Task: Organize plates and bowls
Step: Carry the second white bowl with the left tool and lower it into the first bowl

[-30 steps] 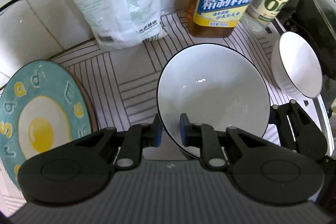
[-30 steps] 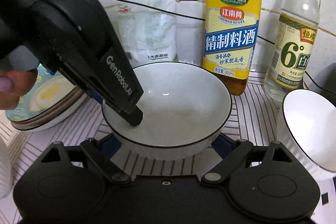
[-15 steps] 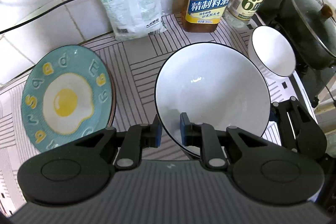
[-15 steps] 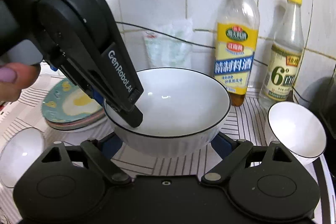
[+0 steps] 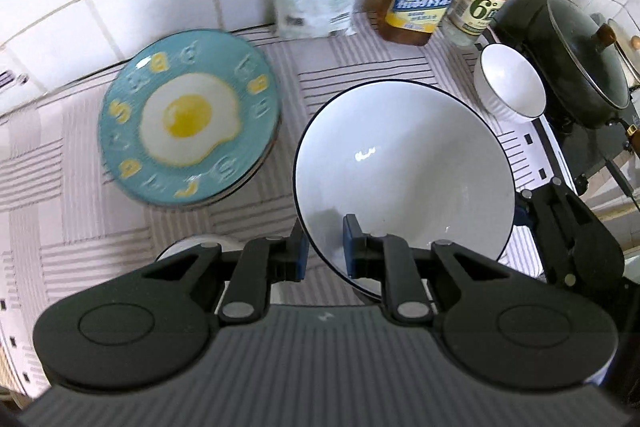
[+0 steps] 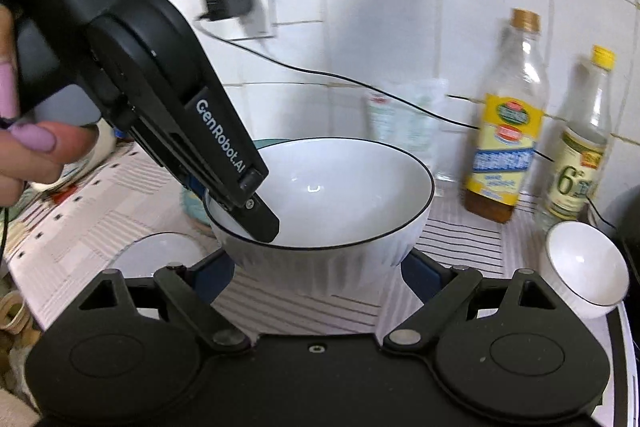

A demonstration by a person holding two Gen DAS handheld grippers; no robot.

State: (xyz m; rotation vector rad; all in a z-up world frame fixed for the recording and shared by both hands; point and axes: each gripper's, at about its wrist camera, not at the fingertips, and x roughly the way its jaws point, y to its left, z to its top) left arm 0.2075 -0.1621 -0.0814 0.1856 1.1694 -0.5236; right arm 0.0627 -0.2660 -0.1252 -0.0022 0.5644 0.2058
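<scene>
Left gripper (image 5: 323,247) is clamping the large bowl's (image 5: 404,163) rim; right gripper (image 6: 318,267) is grasping its sides, holding it clear of the counter (image 5: 80,211).

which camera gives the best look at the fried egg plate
The left wrist view. It looks down on the fried egg plate and shows its whole face, slightly blurred, on the striped mat. In the right wrist view only a sliver of its teal rim peeks out behind the large white bowl and the left gripper.
</scene>
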